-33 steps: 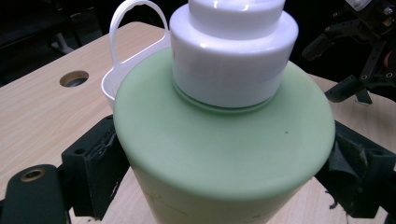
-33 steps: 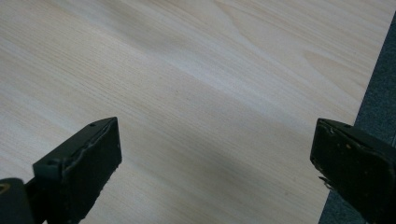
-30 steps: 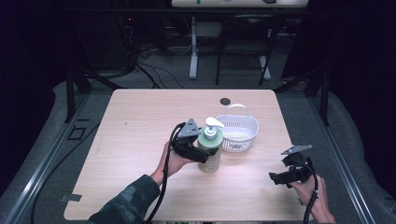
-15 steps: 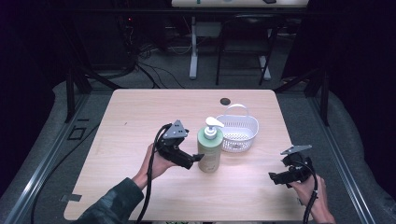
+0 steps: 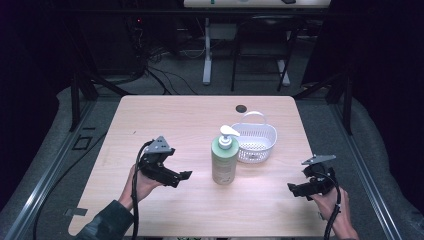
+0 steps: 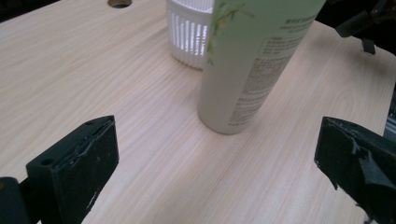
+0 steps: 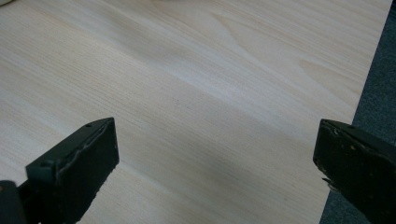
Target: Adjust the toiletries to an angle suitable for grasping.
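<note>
A pale green pump bottle stands upright near the middle of the wooden table. Its lower body rises ahead of my left gripper's camera. My left gripper is open, a little to the bottle's left and apart from it, with nothing between its jaws. A white slotted basket with a handle sits just behind and right of the bottle, seen also as the basket. My right gripper is open over bare table near the right front edge.
A small dark round hole marks the table's far side. Cables trail from both grippers toward the front edge. Grey floor lies past the table's right edge. Dark frames and table legs stand behind the table.
My left gripper has let go of the pump bottle and drawn back to the left and toward the person. The bottle stays standing. The right gripper has not moved.
</note>
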`<state>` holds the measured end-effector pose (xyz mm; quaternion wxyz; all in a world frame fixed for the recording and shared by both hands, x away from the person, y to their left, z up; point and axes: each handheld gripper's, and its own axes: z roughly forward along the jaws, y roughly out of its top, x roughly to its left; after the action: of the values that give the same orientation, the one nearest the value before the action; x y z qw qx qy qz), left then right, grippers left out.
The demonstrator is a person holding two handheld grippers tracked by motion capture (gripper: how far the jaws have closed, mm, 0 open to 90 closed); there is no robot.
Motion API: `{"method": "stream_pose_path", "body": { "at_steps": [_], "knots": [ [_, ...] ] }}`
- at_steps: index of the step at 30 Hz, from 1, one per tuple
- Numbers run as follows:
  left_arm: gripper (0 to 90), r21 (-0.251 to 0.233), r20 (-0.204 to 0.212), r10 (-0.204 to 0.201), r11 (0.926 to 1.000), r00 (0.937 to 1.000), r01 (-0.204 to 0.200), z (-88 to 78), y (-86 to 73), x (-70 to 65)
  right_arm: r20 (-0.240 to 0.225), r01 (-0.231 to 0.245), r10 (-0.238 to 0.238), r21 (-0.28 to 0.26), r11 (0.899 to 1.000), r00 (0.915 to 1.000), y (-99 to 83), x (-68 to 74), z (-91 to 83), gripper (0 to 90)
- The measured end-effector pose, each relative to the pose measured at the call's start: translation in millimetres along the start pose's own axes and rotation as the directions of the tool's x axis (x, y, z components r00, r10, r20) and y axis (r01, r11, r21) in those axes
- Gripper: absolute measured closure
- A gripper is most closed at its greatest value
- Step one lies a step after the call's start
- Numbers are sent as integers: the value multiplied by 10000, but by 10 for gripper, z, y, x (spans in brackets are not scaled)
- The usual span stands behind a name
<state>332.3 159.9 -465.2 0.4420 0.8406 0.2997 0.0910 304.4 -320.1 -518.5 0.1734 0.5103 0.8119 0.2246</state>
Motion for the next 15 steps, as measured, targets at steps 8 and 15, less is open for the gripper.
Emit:
{"method": "stream_pose_path", "body": {
  "at_steps": [8,15],
  "knots": [
    [0,479,-1596,-470,9973,9861,553,-146,-289,222,48,157,-157,15,9999,9999,10,18,1,0],
    [0,664,-2382,-876,9921,9672,1062,-229,-391,334,105,244,-244,-70,9997,9996,19,32,-8,0]
  ]
}}
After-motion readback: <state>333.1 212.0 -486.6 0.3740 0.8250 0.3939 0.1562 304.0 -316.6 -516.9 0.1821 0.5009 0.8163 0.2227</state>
